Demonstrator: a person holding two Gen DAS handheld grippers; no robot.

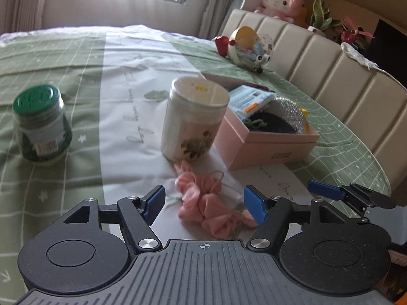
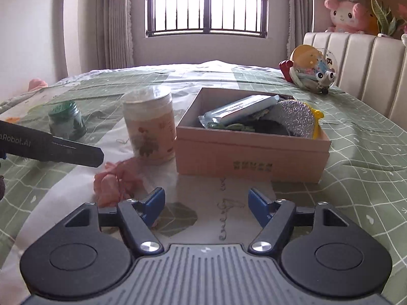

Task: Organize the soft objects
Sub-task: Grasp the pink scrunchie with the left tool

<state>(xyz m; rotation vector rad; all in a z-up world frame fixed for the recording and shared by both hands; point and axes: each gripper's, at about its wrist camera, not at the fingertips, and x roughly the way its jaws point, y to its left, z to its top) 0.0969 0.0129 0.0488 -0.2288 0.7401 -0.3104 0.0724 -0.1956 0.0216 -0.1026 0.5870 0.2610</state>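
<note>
A crumpled pink soft cloth (image 1: pixel 208 200) lies on the bedspread just in front of my left gripper (image 1: pixel 204 202), partly between its open blue fingers. In the right wrist view the cloth (image 2: pixel 114 180) lies left of my right gripper (image 2: pixel 204 204), which is open and empty. A pink open box (image 1: pixel 267 139) holds a blue packet (image 1: pixel 250 100), a silver scrubber (image 1: pixel 290 110) and dark items; it also shows in the right wrist view (image 2: pixel 251 152). The right gripper's fingers (image 1: pixel 328 193) show at the right of the left wrist view.
A white jar (image 1: pixel 193 119) stands beside the box, a green-lidded jar (image 1: pixel 40 127) to the left. A toy-filled pouch (image 1: pixel 250 48) lies near the padded headboard (image 1: pixel 343 81). A pink plush (image 1: pixel 279 0) and plants sit on the ledge behind.
</note>
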